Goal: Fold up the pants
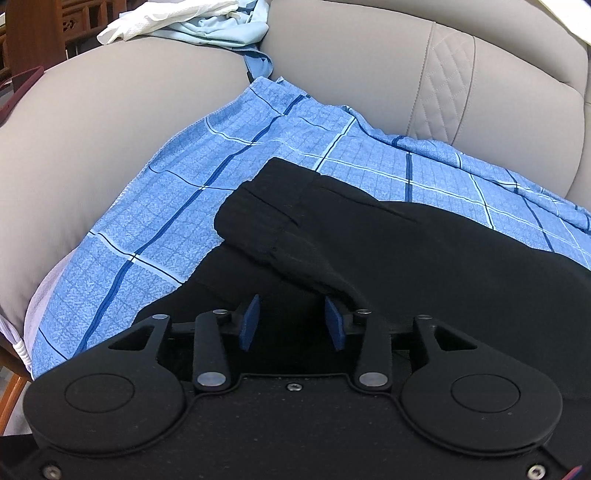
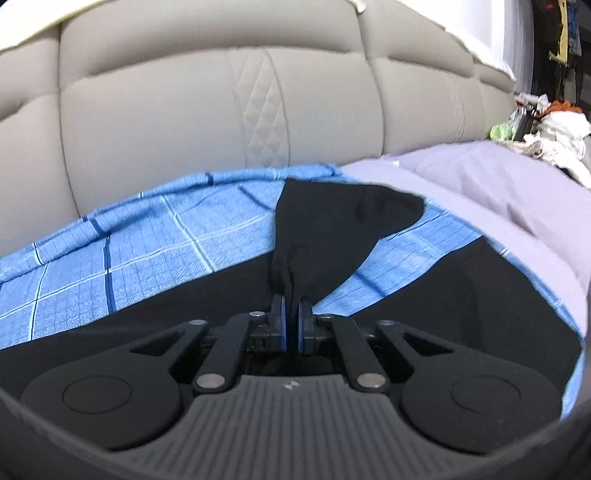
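Black pants [image 1: 369,240] lie on a blue checked sheet [image 1: 177,199] on a beige sofa. In the left wrist view a folded-over part with the waistband lies on top, right in front of my left gripper [image 1: 291,323], which is open with its blue pads apart just above the cloth. In the right wrist view my right gripper [image 2: 290,317] is shut on a bunched fold of the black pants [image 2: 332,221] and holds it up off the sheet [image 2: 147,236]. More black cloth lies flat to both sides below it.
The beige sofa backrest [image 2: 184,110] stands close behind the sheet. Light blue and white clothes [image 1: 207,26] lie on the sofa arm at far left. A lilac cover [image 2: 498,181] and a pile of laundry [image 2: 554,129] lie at right.
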`<state>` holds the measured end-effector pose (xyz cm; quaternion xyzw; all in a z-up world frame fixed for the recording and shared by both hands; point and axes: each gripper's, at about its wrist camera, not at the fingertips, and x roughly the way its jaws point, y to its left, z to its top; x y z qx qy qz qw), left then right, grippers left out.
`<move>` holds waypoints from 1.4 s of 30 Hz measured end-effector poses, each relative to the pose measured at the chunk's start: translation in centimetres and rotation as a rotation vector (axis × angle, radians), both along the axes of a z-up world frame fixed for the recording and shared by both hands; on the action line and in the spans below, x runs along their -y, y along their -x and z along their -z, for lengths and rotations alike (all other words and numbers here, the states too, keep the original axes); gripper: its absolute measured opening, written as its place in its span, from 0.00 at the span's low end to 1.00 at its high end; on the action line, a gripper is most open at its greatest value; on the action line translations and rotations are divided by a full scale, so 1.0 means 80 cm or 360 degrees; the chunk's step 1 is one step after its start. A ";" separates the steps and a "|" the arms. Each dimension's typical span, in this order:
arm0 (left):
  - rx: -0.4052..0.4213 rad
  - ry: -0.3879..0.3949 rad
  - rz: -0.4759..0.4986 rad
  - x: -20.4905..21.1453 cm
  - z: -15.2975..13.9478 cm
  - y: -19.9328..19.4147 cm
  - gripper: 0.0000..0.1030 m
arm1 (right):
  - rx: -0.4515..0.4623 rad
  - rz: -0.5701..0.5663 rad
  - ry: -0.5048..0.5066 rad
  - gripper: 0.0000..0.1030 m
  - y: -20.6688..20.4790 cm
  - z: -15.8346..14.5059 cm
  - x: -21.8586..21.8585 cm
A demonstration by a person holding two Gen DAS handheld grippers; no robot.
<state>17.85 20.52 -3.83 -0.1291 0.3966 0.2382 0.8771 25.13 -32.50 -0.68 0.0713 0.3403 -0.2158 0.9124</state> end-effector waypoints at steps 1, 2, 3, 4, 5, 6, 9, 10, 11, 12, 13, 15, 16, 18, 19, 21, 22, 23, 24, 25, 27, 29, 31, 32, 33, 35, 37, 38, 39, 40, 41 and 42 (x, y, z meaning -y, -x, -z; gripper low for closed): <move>0.0000 0.0004 -0.0002 0.000 0.000 0.000 0.37 | 0.0013 0.0003 0.0015 0.06 0.006 -0.005 0.002; 0.0000 0.0006 -0.0001 0.000 0.000 0.001 0.38 | 0.0025 0.0006 0.0026 0.06 0.013 -0.009 0.006; 0.0000 0.0007 0.0000 0.000 0.000 0.002 0.40 | 0.0031 0.0008 0.0034 0.04 0.020 -0.012 0.008; 0.0000 0.0008 0.0000 0.000 -0.001 0.003 0.40 | 0.0028 0.0004 0.0032 0.04 0.028 -0.014 0.012; -0.0002 0.0009 0.0000 0.000 -0.001 0.004 0.43 | 0.0024 -0.0002 0.0015 0.04 0.034 -0.015 0.016; -0.0002 0.0017 0.0003 0.000 -0.001 0.005 0.46 | 0.0016 -0.0007 -0.0003 0.04 0.040 -0.014 0.019; 0.0007 0.0066 0.0004 -0.004 -0.003 0.011 0.56 | 0.0001 -0.0011 -0.0007 0.04 0.056 -0.010 0.021; 0.0012 0.0087 0.0001 -0.006 -0.004 0.013 0.59 | 0.0002 -0.0011 -0.0003 0.04 0.062 -0.010 0.021; 0.0021 0.0107 -0.0003 -0.009 -0.005 0.016 0.64 | 0.0013 -0.0010 -0.0001 0.04 0.067 -0.011 0.019; 0.0034 0.0125 -0.0010 -0.012 -0.007 0.019 0.68 | 0.0027 -0.0011 0.0004 0.04 0.073 -0.013 0.019; 0.0053 0.0143 -0.0015 -0.016 -0.010 0.023 0.69 | 0.0042 -0.0009 0.0012 0.04 0.081 -0.015 0.019; 0.0102 0.0185 -0.0027 -0.027 -0.015 0.033 0.72 | 0.0065 -0.0001 0.0030 0.04 0.096 -0.020 0.020; 0.0128 0.0211 -0.0033 -0.032 -0.018 0.037 0.72 | 0.0072 0.0005 0.0038 0.04 0.102 -0.022 0.022; 0.0194 0.0309 -0.0041 -0.047 -0.021 0.047 0.69 | 0.0070 0.0023 0.0050 0.04 0.111 -0.023 0.026; 0.0213 0.0358 -0.0043 -0.053 -0.021 0.050 0.68 | 0.0062 0.0034 0.0047 0.04 0.114 -0.021 0.029; 0.0247 0.0474 -0.0057 -0.065 -0.019 0.053 0.67 | 0.0035 0.0049 0.0031 0.04 0.117 -0.015 0.036; 0.0257 0.0521 -0.0066 -0.069 -0.018 0.052 0.67 | 0.0019 0.0056 0.0025 0.04 0.117 -0.011 0.039; 0.0260 0.0548 -0.0072 -0.070 -0.016 0.050 0.66 | 0.0005 0.0059 0.0019 0.04 0.118 -0.006 0.040; 0.0261 0.0560 -0.0071 -0.070 -0.015 0.047 0.66 | -0.0008 0.0057 0.0009 0.04 0.118 -0.001 0.041; 0.0262 0.0555 -0.0065 -0.068 -0.013 0.042 0.66 | -0.0017 0.0056 0.0005 0.04 0.118 0.003 0.041; 0.0255 0.0523 -0.0057 -0.063 -0.008 0.026 0.69 | -0.0029 0.0045 0.0008 0.05 0.117 0.009 0.040; 0.0236 0.0498 -0.0093 -0.062 0.001 0.009 0.71 | -0.0036 0.0018 0.0004 0.10 0.115 0.015 0.039; 0.0244 0.0453 -0.0154 -0.062 0.008 -0.005 0.72 | -0.0016 0.0017 0.0020 0.38 0.112 0.019 0.041; 0.0262 0.0413 -0.0165 -0.060 0.008 -0.010 0.71 | -0.0006 0.0020 0.0030 0.51 0.109 0.020 0.044; 0.0263 0.0381 -0.0172 -0.058 0.009 -0.016 0.65 | 0.0007 0.0025 0.0045 0.59 0.104 0.021 0.047; 0.0235 0.0303 -0.0201 -0.054 0.008 -0.026 0.40 | 0.0024 0.0022 0.0090 0.62 0.090 0.021 0.054; 0.0197 0.0203 -0.0174 -0.049 0.006 -0.035 0.29 | 0.0031 0.0026 0.0109 0.65 0.070 0.019 0.068; 0.0203 0.0175 -0.0165 -0.047 0.004 -0.036 0.20 | 0.0035 0.0031 0.0104 0.69 0.059 0.018 0.075; 0.0210 0.0147 -0.0161 -0.044 0.001 -0.035 0.17 | 0.0037 0.0017 0.0091 0.70 0.047 0.017 0.082; 0.0213 0.0122 -0.0159 -0.041 -0.002 -0.034 0.16 | 0.0046 -0.0018 0.0075 0.71 0.035 0.016 0.085; 0.0215 0.0099 -0.0158 -0.038 -0.005 -0.034 0.14 | 0.0052 -0.0064 0.0066 0.75 0.025 0.015 0.085; 0.0216 0.0075 -0.0160 -0.035 -0.009 -0.033 0.13 | 0.0042 -0.0123 0.0066 0.83 0.013 0.015 0.083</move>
